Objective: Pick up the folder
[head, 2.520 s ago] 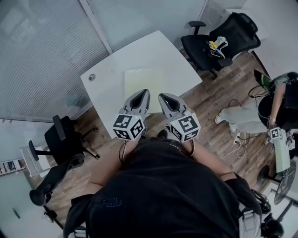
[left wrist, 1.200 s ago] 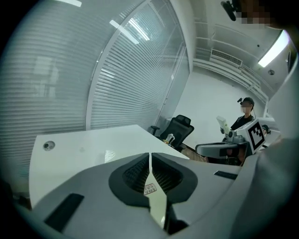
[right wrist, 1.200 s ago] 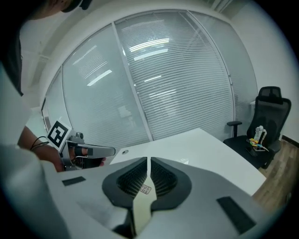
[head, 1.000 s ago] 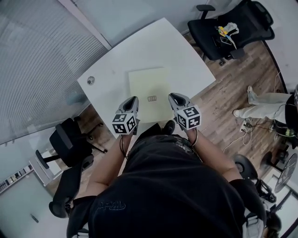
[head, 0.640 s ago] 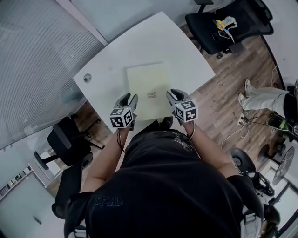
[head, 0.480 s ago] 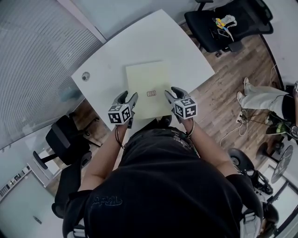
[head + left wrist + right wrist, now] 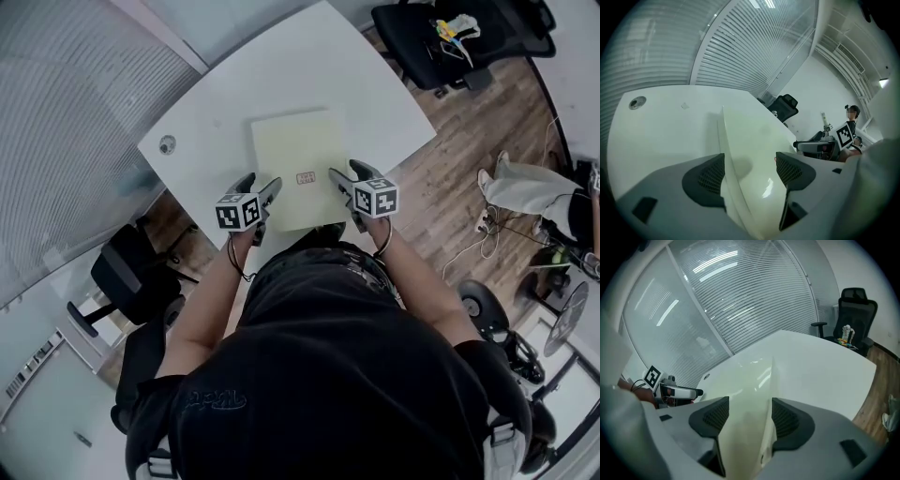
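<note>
head view: pale folder [image 7: 298,169] lies flat on the white table [image 7: 216,112], its near side edges between the jaws of the left gripper [image 7: 260,185] and right gripper [image 7: 349,174] — both just opened wide, neither pinching yet — it looks thin, light, glossy and probably floppy, so best gripped at both edges.

Head camera looks steeply down on the table [image 7: 281,75]; cameras on my left gripper [image 7: 260,186] and right gripper [image 7: 349,176] look close along their jaws; all share the folder [image 7: 295,155]
</note>
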